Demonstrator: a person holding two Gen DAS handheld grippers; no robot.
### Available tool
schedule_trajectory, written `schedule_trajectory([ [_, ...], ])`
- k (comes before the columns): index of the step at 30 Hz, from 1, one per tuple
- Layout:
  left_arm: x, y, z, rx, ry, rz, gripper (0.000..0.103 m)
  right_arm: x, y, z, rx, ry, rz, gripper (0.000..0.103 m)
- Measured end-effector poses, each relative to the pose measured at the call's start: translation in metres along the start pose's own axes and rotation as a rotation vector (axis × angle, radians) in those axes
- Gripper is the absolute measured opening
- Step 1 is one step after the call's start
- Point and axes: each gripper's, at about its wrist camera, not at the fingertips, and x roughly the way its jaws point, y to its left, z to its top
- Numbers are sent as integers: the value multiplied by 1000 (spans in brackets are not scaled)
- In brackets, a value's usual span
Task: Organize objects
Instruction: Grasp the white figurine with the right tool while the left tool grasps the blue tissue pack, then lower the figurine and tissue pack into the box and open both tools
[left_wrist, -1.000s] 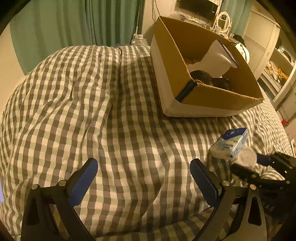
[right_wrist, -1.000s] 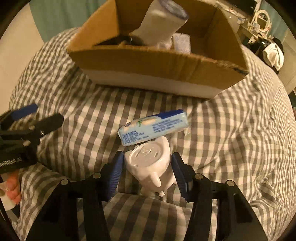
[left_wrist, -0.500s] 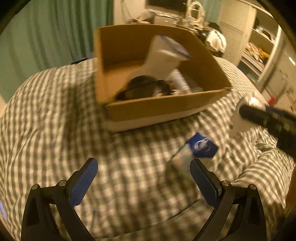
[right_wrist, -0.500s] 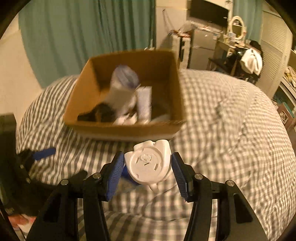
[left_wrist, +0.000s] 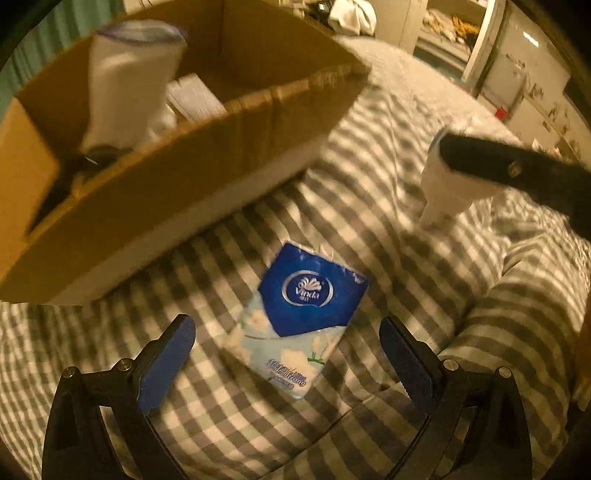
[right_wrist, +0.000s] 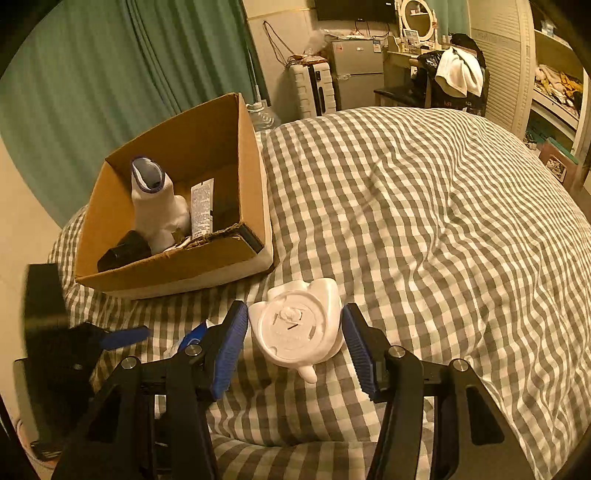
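Inside the cardboard box several items already sit, while the right gripper clamps a white figurine and the wide-open left gripper frames the unboxed tissue pack.

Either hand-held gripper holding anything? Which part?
Right hand-held gripper clamps the white plastic figure across its sides. Left hand-held gripper is open and empty.

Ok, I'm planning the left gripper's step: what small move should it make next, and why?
Probably lower the left gripper and close on the blue tissue pack. Its fingers are open on either side of the pack, which lies loose on the checked bedding beside the cardboard box.
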Motion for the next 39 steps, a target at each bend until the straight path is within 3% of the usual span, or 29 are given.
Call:
schedule_trajectory([
  [5,18,6,7,-18,60,-10,102,4,-5,-2,20,7,11,53],
  [7,20,8,10,-26,77,-15,97,5,-5,-3,20,9,8,53],
  [10,17,8,10,-15,75,-28,74,3,-2,-5,6,4,-4,53],
  [17,0,9,12,8,43,-3,68,-1,0,-6,-13,-2,-21,53],
  [29,-84,12,9,-7,-111,89,68,-59,27,-4,-63,-109,-9,53],
  [34,-128,11,0,-41,-185,190,68,-93,42,-5,-75,-161,10,53],
  [39,-172,17,-9,-62,-295,239,68,-126,62,0,-123,-219,32,53],
])
